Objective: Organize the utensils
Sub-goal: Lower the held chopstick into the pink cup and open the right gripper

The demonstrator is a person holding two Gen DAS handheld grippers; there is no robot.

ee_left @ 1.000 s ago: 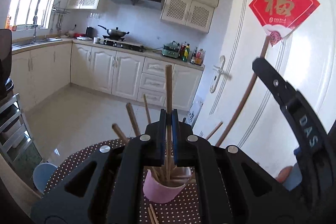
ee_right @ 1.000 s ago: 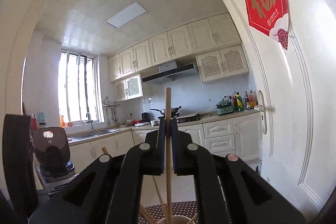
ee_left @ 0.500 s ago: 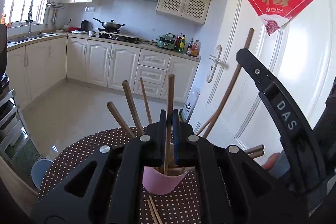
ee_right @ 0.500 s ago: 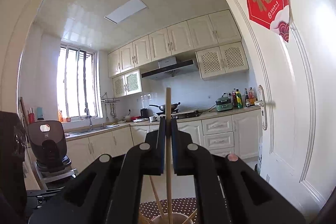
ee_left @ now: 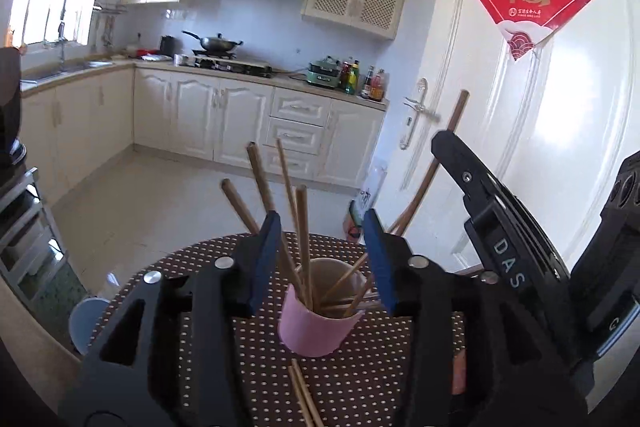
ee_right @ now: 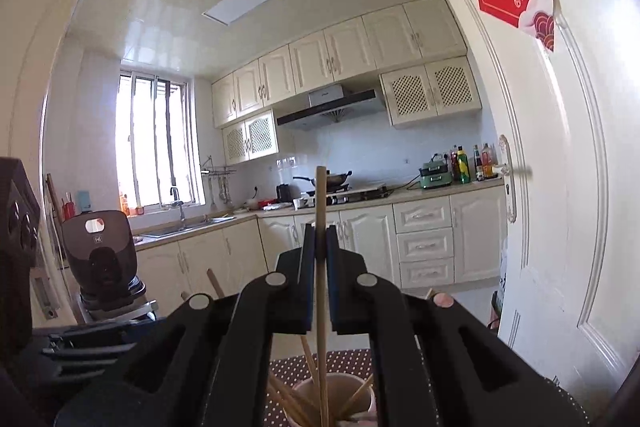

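A: Why is my left gripper [ee_left: 326, 259] standing apart over the pink cup [ee_left: 318, 327]?

B: Its jaws have just been opening; the chopstick [ee_left: 303, 227] between them is let go, lower end in the cup, pads clear of it.

A: And my right gripper [ee_right: 320, 279]?

B: Clamped tight on one pale chopstick [ee_right: 320, 199], held upright above the cup, likely to drop it in next.

A: Cup's place?

B: Mid-bench [ee_left: 352, 379], dotted brown cloth. Several brown sticks fan out of it; two loose chopsticks [ee_left: 302, 391] lie toward the near edge.
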